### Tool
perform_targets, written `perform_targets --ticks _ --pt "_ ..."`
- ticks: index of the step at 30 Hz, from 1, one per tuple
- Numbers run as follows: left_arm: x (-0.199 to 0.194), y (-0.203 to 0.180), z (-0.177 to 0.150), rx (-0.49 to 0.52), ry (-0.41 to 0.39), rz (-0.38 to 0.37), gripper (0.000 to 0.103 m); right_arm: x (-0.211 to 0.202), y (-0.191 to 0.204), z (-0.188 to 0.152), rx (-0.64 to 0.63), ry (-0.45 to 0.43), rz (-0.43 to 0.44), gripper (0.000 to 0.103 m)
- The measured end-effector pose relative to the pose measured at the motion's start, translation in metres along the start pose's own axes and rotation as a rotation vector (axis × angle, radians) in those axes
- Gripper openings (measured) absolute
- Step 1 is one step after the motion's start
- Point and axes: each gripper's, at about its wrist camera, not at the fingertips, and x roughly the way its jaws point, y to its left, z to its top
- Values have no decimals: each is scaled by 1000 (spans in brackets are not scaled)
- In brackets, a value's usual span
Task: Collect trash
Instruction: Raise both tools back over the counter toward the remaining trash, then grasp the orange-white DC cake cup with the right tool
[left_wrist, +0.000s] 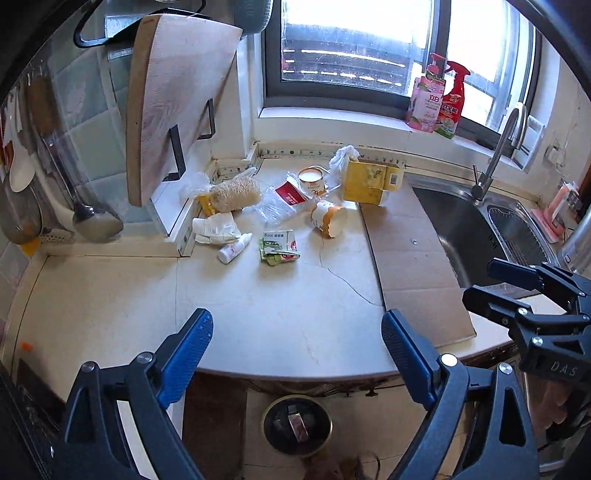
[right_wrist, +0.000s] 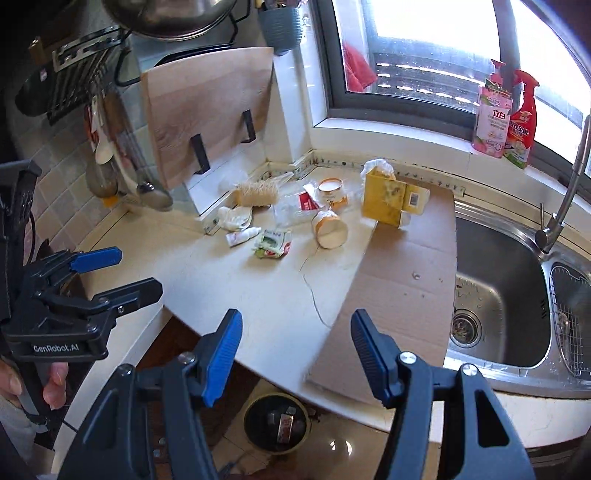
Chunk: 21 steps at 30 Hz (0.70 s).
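Note:
Trash lies at the back of the counter: a tipped paper cup, a yellow carton, a small tin, a green packet, a small white bottle, crumpled tissue and clear plastic wrap. A round bin stands on the floor under the counter edge. My left gripper is open above the counter's front, nothing between its fingers. My right gripper is open too, empty.
A flat cardboard sheet covers the counter beside the steel sink with its tap. A cutting board leans at the back left, ladles hang beside it. Detergent bottles stand on the sill.

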Motion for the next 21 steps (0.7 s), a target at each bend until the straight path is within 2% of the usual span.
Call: perform_targets --ticks 5,12,21 --pt "18 8 18 -13 9 -1 92 18 -9 23 9 17 -2 61" --pt "58 13 39 -11 40 0 92 68 -29 58 44 78 -6 61" --pt "133 28 57 -45 140 -35 92 134 -54 90 123 184 30 61"
